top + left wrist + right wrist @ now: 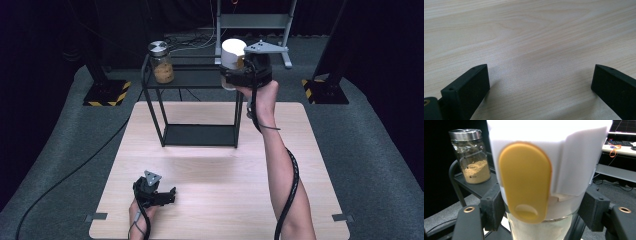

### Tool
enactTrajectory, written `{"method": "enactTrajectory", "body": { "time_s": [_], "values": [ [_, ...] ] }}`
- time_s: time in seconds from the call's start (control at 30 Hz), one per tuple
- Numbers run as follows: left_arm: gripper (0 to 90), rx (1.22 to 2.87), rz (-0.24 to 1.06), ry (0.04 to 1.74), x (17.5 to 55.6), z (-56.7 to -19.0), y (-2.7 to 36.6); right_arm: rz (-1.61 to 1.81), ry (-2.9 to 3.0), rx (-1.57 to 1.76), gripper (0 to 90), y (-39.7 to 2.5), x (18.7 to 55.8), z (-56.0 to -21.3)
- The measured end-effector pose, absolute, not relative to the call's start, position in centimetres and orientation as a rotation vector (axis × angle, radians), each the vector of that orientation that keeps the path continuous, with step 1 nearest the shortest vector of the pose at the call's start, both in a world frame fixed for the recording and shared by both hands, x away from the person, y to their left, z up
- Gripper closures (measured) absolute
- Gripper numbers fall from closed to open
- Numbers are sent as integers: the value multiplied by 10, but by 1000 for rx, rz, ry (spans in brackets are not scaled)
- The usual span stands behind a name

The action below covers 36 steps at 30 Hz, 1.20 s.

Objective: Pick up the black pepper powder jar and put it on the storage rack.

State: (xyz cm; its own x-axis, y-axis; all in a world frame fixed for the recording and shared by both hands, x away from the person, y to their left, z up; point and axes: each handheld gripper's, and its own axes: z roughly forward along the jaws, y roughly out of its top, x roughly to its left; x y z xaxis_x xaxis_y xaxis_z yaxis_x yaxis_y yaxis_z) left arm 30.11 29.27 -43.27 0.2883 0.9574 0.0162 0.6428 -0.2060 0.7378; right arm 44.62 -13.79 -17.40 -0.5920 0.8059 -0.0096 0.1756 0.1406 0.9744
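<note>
A pale wooden table [220, 165] sits on grey carpet in a dark room, with a black wire-frame shelf stand [192, 92] at its far edge. My right gripper [239, 70] is pinching a clear jar with a white lid and a yellow-orange flip tab [525, 182], jaws pressed against its sides just under the lid, and holds it at the right end of the stand's top shelf. I cannot tell whether its base is resting on the shelf. At the left end of that shelf, well apart, stands a glass jar with a metal lid, part-filled with tan powder [161, 62]. My left gripper [161, 195] rests low over the near table, jaws spread wide on nothing. I judge this to be the placing step. Next I would need to lower the jar squarely onto the shelf, clear of the edge, before easing the jaws apart.
</note>
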Motion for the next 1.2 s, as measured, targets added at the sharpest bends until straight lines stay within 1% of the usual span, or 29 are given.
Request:
{"method": "enactTrajectory", "body": {
  "time_s": [0.53,1.2],
  "values": [
    [12,1942,647,1418,301,-433,293,1442,1843,1017,294,-122,471,-174],
    [12,1940,655,1416,300,-433,292,1435,1845,1014,292,-123,472,-174]
  ]
}}
